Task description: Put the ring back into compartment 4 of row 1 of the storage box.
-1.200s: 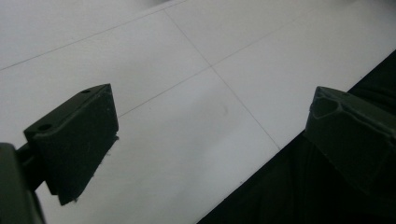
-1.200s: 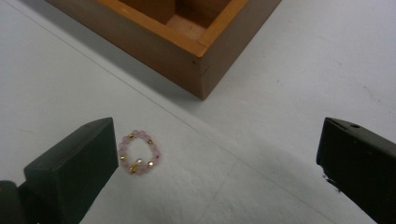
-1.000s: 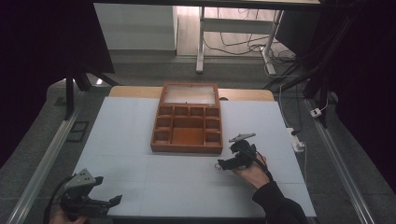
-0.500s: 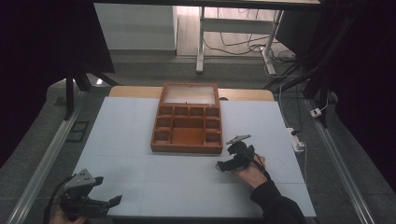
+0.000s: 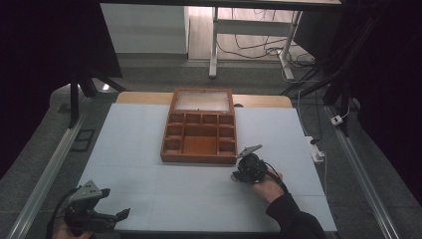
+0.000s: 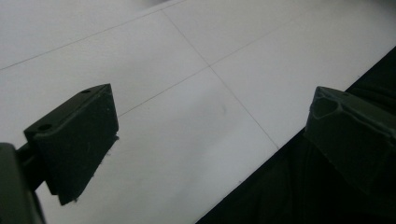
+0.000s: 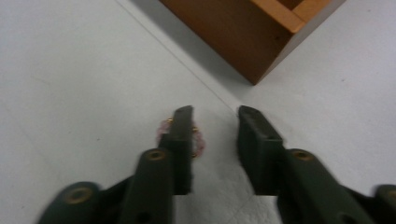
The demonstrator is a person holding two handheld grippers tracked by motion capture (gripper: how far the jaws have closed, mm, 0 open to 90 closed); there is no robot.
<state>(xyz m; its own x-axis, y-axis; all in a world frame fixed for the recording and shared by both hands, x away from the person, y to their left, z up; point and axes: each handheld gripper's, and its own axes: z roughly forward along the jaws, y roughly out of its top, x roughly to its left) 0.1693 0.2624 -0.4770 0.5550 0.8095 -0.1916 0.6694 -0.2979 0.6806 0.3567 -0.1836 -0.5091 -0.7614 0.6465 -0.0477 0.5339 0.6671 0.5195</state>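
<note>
Just off the near right corner of the wooden box point(image 7: 261, 32), my right gripper point(image 7: 215, 135), jaws just narrowing yet gripping nothing, is straddling the pink bead bracelet point(image 7: 198, 140) to pinch it.

1. Right gripper point(image 5: 238, 175) sits low over the table, gripped by the right hand point(image 5: 261, 180), its dark sleeve coming in from the bottom edge.
2. In the right gripper view its jaws have just been closing and now stand narrowly apart, tips down near the surface.
3. Left gripper point(image 5: 115, 215) hovers at the near-left corner, pointing right.
4. In the left gripper view its jaws stand wide apart, nothing between them.
</note>
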